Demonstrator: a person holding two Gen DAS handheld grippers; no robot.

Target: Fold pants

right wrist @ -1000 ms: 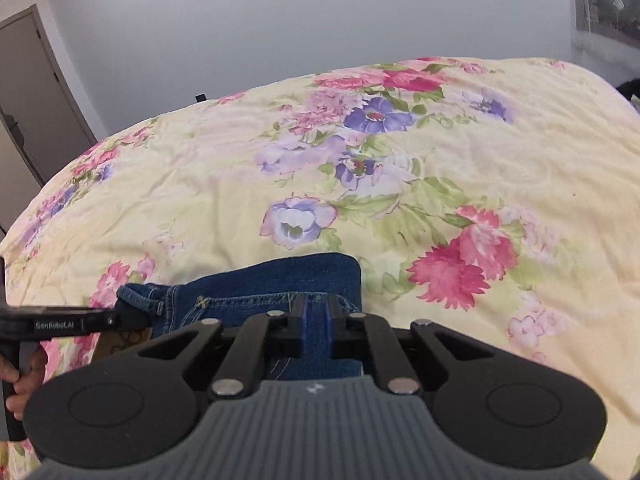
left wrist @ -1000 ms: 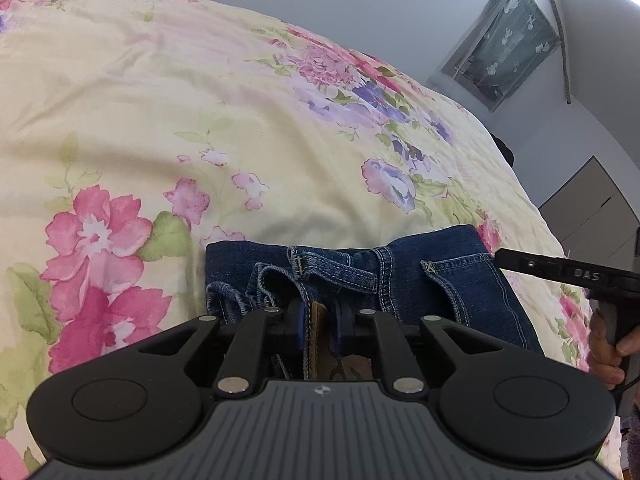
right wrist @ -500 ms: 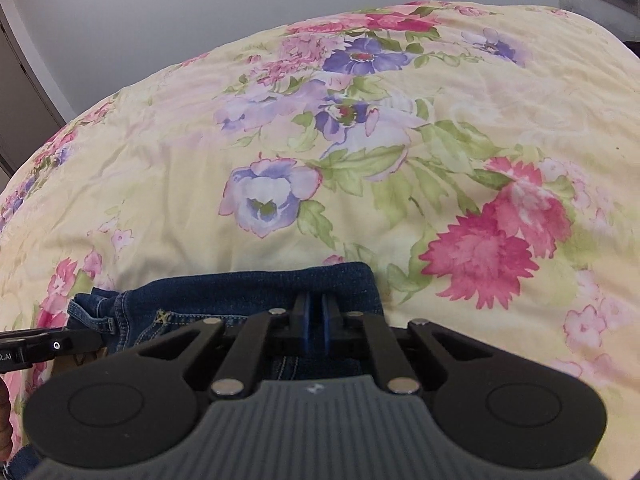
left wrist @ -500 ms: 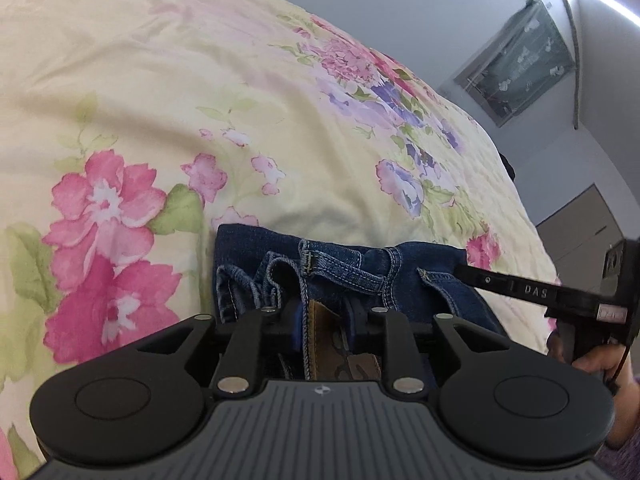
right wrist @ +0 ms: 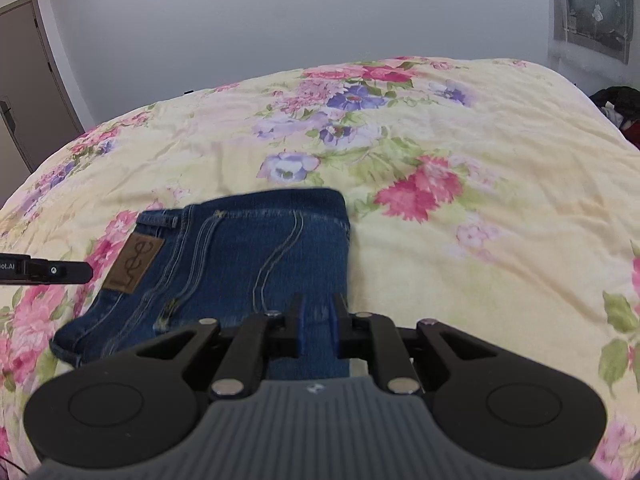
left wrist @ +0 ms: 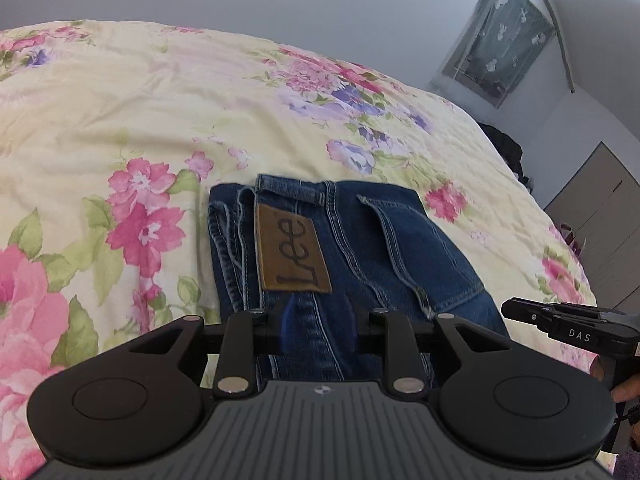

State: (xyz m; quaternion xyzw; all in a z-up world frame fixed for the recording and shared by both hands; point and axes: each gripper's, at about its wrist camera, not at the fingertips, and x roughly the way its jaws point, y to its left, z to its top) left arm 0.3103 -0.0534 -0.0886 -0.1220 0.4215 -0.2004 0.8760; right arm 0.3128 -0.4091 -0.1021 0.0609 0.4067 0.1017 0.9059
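The blue jeans [left wrist: 360, 240] lie folded into a compact stack on the floral bedspread [left wrist: 120, 120], brown leather waistband patch [left wrist: 292, 256] facing up. My left gripper [left wrist: 318, 320] is open and empty, just above the near edge of the stack. In the right wrist view the jeans [right wrist: 240, 256] lie flat, patch [right wrist: 134, 262] at their left. My right gripper [right wrist: 318, 320] is open and empty over their near right corner. Each gripper's tip shows in the other's view, the right [left wrist: 560, 320] and the left [right wrist: 52, 270].
The bedspread [right wrist: 440, 140] covers the whole bed. A grey wall and hanging cloth [left wrist: 500, 40] are behind. A wardrobe [left wrist: 608, 220] stands to the right, a door [right wrist: 24, 88] to the left. Dark clothes [right wrist: 616, 108] lie past the bed's far right edge.
Both grippers have opened and let go of the jeans and pulled back. The jeans now lie flat with the patch facing up.
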